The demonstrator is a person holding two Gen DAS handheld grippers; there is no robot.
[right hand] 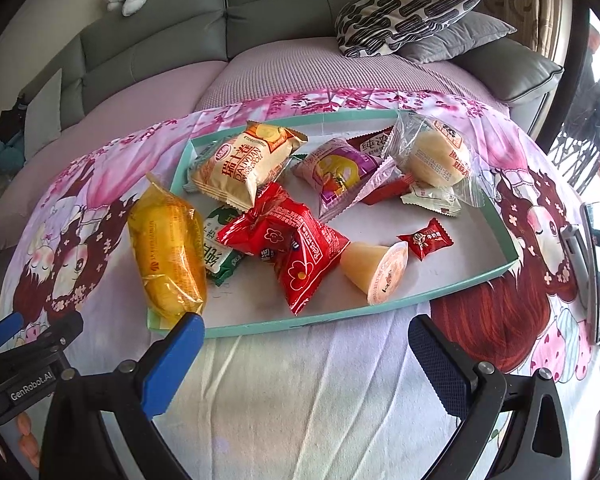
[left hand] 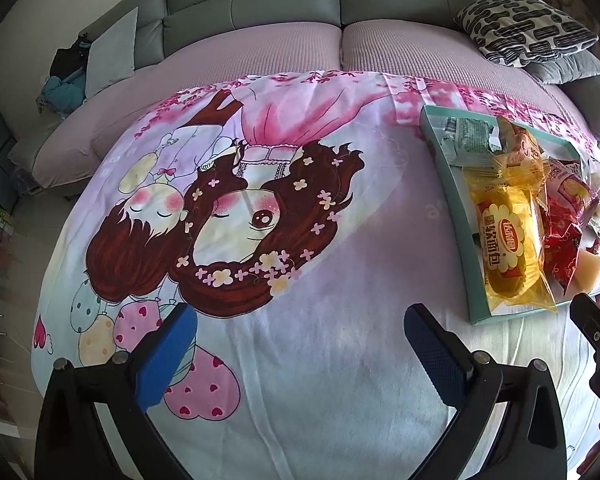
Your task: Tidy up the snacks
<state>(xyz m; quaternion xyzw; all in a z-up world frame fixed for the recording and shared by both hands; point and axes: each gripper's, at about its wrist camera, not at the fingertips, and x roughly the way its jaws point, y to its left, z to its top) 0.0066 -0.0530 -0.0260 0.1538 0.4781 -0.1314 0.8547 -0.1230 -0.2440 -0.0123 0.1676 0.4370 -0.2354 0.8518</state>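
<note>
On top of the cartoon blanket [right hand: 300, 392], right in front of the couch [right hand: 284, 12]: shallow teal tray [right hand: 380, 310] piled with snacks, all apparently inside except the yellow bread pack [right hand: 166, 256] hanging over the left rim. Both tools empty and spread wide apart, left gripper [left hand: 300, 344] over bare blanket, right gripper [right hand: 306, 354] just short of the tray's near edge. Looks like the tail end, or a pause between picks. Probably next: nudge that bread pack fully in, pinching gently so nothing squashes.
</note>
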